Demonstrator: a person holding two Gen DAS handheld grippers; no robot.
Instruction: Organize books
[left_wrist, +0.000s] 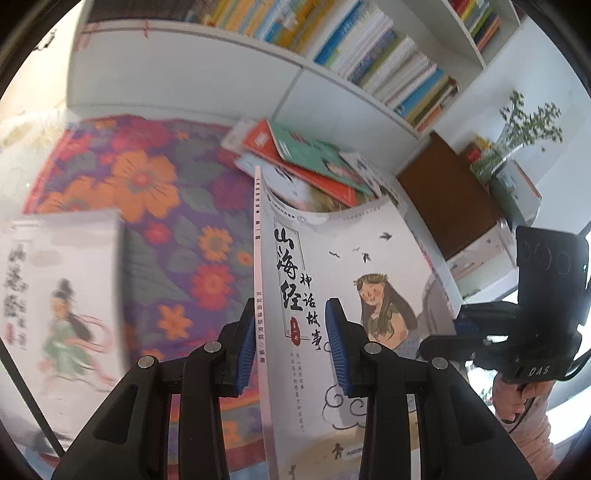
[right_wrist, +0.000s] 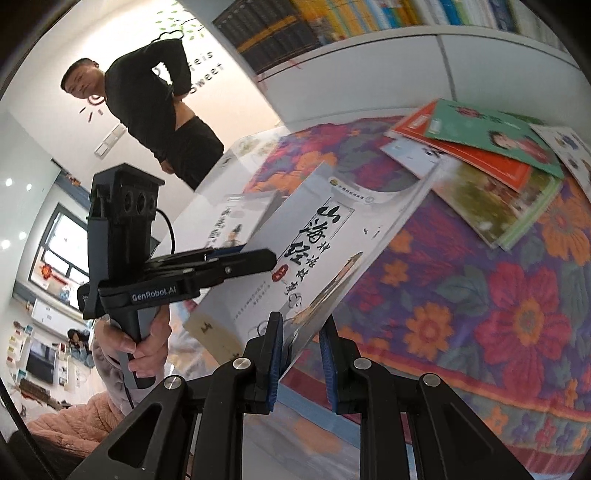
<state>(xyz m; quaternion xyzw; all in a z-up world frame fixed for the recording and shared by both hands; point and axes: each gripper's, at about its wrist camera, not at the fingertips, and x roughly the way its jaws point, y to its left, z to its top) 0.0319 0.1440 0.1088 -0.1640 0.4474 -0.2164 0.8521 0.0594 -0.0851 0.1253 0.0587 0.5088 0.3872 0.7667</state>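
The left gripper (left_wrist: 291, 345) is clamped on the spine edge of a white book (left_wrist: 354, 280), its blue pads (left_wrist: 246, 349) pressed against either side near the lower end of the spine. The right gripper (right_wrist: 301, 363) is closed on the opposite edge of the same book (right_wrist: 317, 254), so the volume is held between the two, lifted clear of the flowered tablecloth (right_wrist: 480, 295). A girl with long hair and black Chinese characters are printed on its cover. A second white book (left_wrist: 59, 302) with a similar illustrated cover is seen to the left, blurred. Farther back, a loose pile of books (left_wrist: 306, 162) topped by a green one is spread on the cloth. Behind it, a white shelf (left_wrist: 207, 74) filled with upright books is seen.
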